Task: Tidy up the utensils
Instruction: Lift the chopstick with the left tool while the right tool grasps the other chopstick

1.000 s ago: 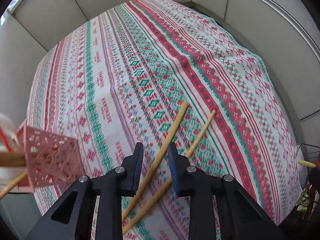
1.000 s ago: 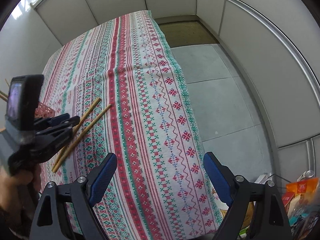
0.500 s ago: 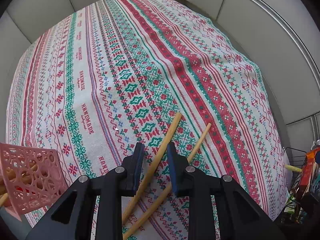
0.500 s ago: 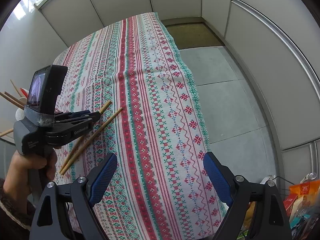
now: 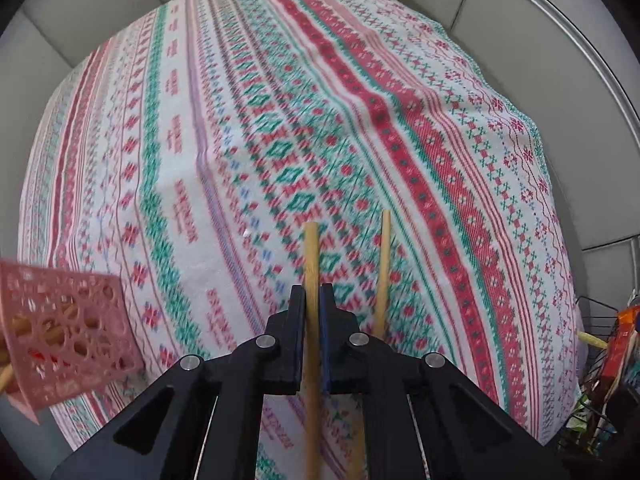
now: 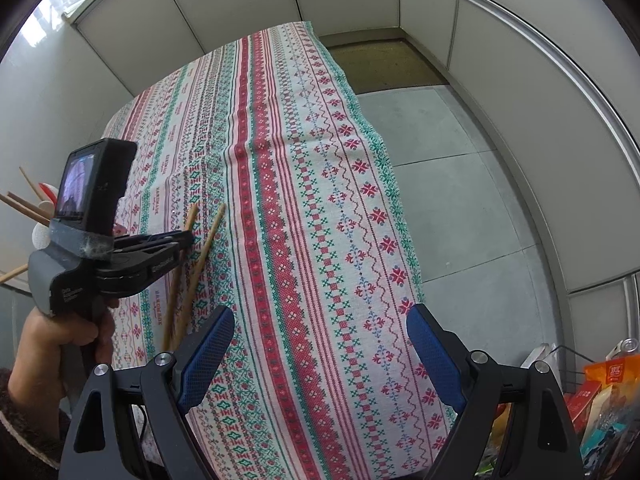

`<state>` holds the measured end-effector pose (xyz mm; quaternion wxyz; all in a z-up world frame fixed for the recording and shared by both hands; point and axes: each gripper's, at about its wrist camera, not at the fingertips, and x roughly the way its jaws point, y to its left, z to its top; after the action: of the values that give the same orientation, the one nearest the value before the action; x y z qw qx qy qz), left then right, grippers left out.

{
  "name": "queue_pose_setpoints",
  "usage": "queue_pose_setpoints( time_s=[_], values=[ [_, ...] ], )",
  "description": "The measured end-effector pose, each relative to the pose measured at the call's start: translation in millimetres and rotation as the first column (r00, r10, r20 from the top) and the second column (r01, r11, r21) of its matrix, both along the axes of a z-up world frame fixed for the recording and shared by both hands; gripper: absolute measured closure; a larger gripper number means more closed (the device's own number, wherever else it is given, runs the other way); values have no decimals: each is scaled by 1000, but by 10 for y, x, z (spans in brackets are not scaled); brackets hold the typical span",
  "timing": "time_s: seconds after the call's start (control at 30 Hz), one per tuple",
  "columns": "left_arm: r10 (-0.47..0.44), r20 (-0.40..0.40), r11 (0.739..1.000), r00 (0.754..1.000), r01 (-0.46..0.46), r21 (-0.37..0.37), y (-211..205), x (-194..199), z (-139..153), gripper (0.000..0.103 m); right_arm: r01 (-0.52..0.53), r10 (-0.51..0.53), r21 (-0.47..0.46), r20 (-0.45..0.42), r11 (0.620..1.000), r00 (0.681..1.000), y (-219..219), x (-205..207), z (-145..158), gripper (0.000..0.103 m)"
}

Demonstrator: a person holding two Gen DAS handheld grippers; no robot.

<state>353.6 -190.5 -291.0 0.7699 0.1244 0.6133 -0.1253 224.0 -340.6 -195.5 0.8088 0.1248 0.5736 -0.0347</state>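
Two wooden chopsticks lie on the patterned tablecloth [image 5: 280,100]. My left gripper [image 5: 313,292] points steeply down and its jaws are closing, the pads pressing on the left chopstick [image 5: 311,256]. The second chopstick [image 5: 385,264] lies loose just to its right. In the right wrist view, the left gripper [image 6: 188,240] is seen from the side over both chopsticks [image 6: 212,232], with a hand [image 6: 60,340] holding it. My right gripper [image 6: 320,344] hangs open above the cloth with nothing between its fingers.
A pink perforated utensil holder [image 5: 60,332] stands at the left table edge with several sticks [image 6: 24,200] in it. A wire basket with snack packets [image 6: 600,380] sits off the table's right side. Grey floor [image 6: 460,200] lies beyond the right edge.
My left gripper's jaws have narrowed from a loose gap onto the left chopstick, and the gripper has turned so both sticks now point straight ahead. The right gripper stays as it was.
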Motion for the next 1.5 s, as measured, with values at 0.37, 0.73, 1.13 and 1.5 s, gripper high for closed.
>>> queue_pose_setpoints(
  time_s=[0.37, 0.73, 1.13, 1.5],
  values=[
    [50, 12, 995, 999, -49, -87, 576, -655, 187, 96, -42, 45, 46, -65, 998, 997, 219, 169, -257, 14],
    [24, 114, 985, 993, -4, -174, 972, -1182, 553, 96, -103, 104, 82, -11, 991, 995, 551, 498, -405, 22],
    [42, 99, 969, 994, -17, -246, 1256, -1319, 658, 96, -67, 73, 86, -66, 994, 995, 933, 953, -781, 56],
    [41, 107, 973, 993, -15, -232, 1329, -1351, 663, 96, -115, 111, -139, -37, 984, 993, 1282, 994, -823, 76]
  ],
)
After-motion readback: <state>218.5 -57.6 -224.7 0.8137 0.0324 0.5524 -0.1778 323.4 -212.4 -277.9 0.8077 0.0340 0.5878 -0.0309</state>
